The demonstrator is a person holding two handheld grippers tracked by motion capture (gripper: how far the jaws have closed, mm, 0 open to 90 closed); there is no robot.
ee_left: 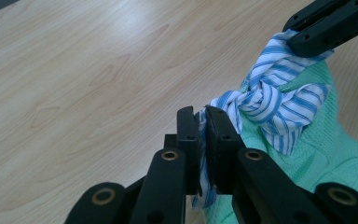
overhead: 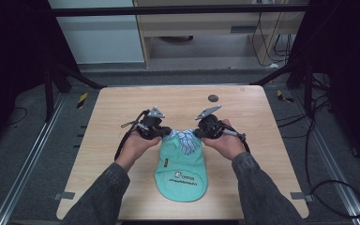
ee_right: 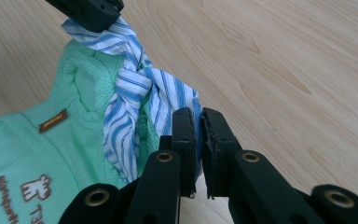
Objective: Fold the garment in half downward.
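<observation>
1. A mint green knitted garment (overhead: 180, 166) lies flat near the middle of the wooden surface (overhead: 122, 108), its lower hem towards the person's edge
2. At its top end sits a blue and white striped fabric knot (overhead: 185, 139), with one strip running out to each side
3. The left hand-held gripper (ee_left: 204, 122) has its jaws clamped on the left strip
4. The right hand-held gripper (ee_right: 199, 123) is clamped on the right strip
5. Bare wood stretches wide on both sides and towards the far edge, where a small dark disc (overhead: 213, 98) rests well apart
6. The brown printed lettering (overhead: 183, 181) on the garment is too small to read; the lower hem is cut off in both gripper views
</observation>
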